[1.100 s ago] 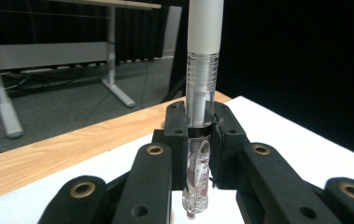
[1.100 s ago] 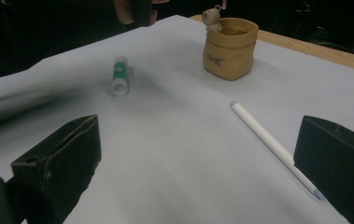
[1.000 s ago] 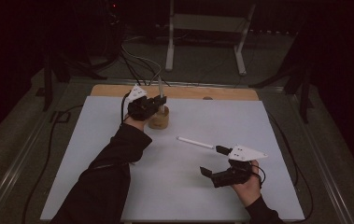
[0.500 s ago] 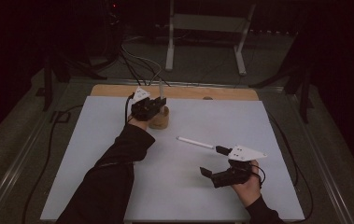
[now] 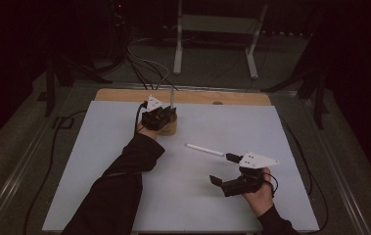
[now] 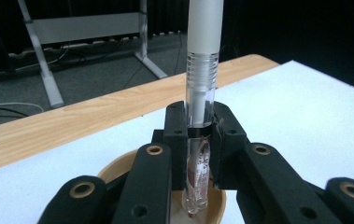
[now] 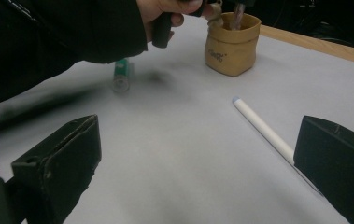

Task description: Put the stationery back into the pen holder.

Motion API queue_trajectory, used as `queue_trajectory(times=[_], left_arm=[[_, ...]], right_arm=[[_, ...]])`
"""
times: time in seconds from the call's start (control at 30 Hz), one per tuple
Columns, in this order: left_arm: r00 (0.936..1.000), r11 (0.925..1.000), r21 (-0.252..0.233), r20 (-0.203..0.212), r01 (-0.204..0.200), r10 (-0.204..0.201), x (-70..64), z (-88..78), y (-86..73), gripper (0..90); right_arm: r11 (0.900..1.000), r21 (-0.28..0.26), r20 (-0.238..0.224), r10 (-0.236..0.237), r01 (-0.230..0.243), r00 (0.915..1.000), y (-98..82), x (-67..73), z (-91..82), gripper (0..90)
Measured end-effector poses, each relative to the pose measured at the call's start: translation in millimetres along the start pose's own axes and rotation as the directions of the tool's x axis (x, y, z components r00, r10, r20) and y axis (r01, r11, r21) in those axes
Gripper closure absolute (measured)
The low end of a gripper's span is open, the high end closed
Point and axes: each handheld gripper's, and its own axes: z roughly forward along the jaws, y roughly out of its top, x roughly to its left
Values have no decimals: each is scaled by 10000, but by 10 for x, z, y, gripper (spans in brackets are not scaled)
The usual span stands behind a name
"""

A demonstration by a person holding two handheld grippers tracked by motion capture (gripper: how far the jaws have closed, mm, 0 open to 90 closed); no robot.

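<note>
While the left gripper clamps it, the pen stands upright, tip down in the cup.

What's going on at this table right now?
A person is working with tongs in each hand. The left tongs are shut on an upright pen, its tip down inside a small tan holder at the far side of the white table. The right tongs are open, with a white pen lying flat between them. A short green-ended piece lies beside the left sleeve.
</note>
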Motion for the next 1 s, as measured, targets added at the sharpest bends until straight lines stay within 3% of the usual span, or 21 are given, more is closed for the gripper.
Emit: queue_trajectory(times=[0.07, 0.13, 0.2, 0.43, 0.57, 0.67, 0.93, 1.0], left_arm=[[10000, 10000, 0, 0, 0, 0, 0, 0, 0, 799], [9999, 9995, 293, -47, -151, 152, -31, 22, -11, 799], [9987, 9976, 575, -334, -373, 393, -49, 34, -11, 798], [9977, 9940, 1029, -534, -362, 418, -78, 42, -8, 796], [9986, 9956, 898, -415, -282, 320, -123, -29, 61, 584], [9994, 9962, 800, -64, -337, 344, -170, -121, 128, 441], [9977, 9970, 779, 671, -7, -45, -226, -304, 196, 158], [9966, 9962, 850, 812, -197, 128, -233, -344, 208, 129]], right_arm=[[10000, 10, -9, 7, -7, 10000, -1, -2, 2, 8], [10000, 45, -29, 17, -17, 10000, -4, -1, 10, 8], [10000, 55, -91, 46, -45, 9999, -5, 2, 15, 8], [10000, 85, -175, 13, -12, 9998, -6, 14, 27, 8], [10000, 75, -182, 18, -17, 9998, -3, 10, 22, 8], [10000, -4, -229, 80, -80, 9997, -5, 6, 18, 8], [9999, -104, -363, 113, -117, 9993, 0, 10, 24, 8], [9999, -24, -570, 137, -138, 9983, -1, 5, 34, 8]])
